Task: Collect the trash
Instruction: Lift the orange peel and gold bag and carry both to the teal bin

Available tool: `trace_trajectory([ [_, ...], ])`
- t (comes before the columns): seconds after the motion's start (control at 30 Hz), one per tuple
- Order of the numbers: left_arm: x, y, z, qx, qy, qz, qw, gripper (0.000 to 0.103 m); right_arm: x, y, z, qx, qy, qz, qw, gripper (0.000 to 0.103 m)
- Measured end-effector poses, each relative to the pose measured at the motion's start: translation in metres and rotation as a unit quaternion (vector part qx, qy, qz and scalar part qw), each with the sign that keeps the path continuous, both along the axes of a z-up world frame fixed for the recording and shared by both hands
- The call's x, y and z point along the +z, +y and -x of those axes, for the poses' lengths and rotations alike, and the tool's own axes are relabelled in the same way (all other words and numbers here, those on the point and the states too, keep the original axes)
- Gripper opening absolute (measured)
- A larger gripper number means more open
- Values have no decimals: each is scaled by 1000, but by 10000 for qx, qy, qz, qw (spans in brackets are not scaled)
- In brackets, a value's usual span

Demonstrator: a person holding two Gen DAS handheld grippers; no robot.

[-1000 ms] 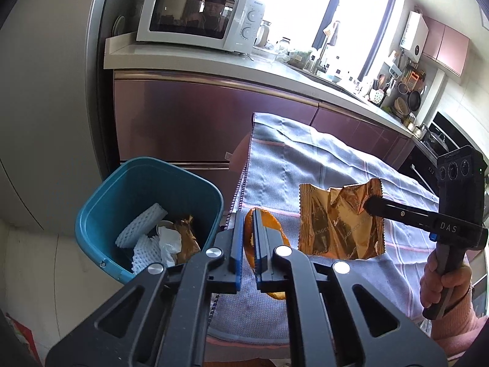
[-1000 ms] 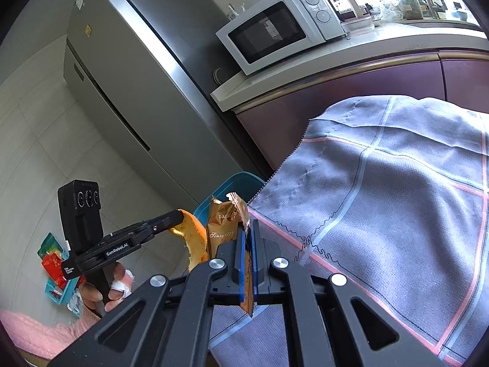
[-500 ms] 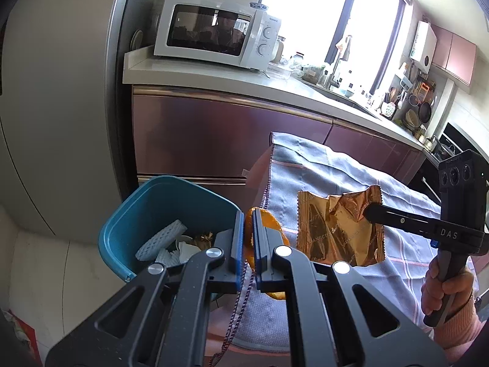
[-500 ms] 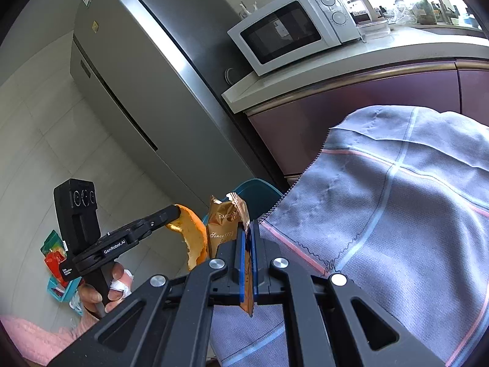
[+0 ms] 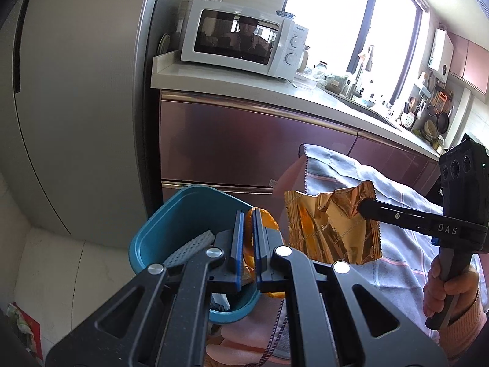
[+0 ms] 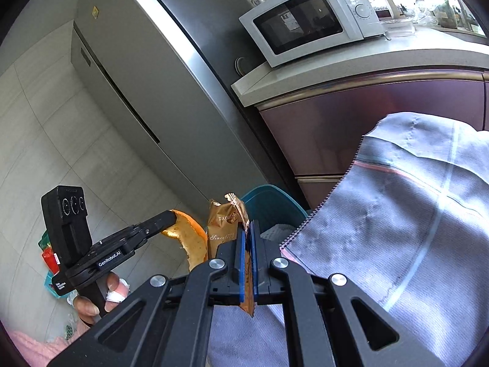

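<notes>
- Orange peel point(image 5: 262, 223) — pinched in the left hand-held gripper point(image 5: 248, 244), hanging over the near rim of the teal bin point(image 5: 159, 229).
- Gold wrapper point(image 5: 333, 226) — clamped upright by the right hand-held gripper point(image 6: 248, 253), beside the bin over the cloth-covered bench point(image 5: 406, 263).
- Left hand is nearer the bin.

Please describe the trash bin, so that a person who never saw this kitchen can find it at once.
Find the tall grey refrigerator and the purple cabinets under the white microwave. On the floor below them stands the bin, a small teal plastic tub with white foam netting inside.
</notes>
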State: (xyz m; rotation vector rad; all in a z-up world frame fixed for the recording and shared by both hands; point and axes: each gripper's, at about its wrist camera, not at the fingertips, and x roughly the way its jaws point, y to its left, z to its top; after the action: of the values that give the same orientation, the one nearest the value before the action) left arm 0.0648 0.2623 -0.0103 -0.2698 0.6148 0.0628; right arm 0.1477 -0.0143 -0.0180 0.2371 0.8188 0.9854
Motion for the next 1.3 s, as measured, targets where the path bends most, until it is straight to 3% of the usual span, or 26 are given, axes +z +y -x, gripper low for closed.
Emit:
trace_trajectory([
  [1.3, -27, 21, -26, 260, 209, 128, 9994, 6, -28, 51, -24, 38, 335, 468, 9983, 2],
])
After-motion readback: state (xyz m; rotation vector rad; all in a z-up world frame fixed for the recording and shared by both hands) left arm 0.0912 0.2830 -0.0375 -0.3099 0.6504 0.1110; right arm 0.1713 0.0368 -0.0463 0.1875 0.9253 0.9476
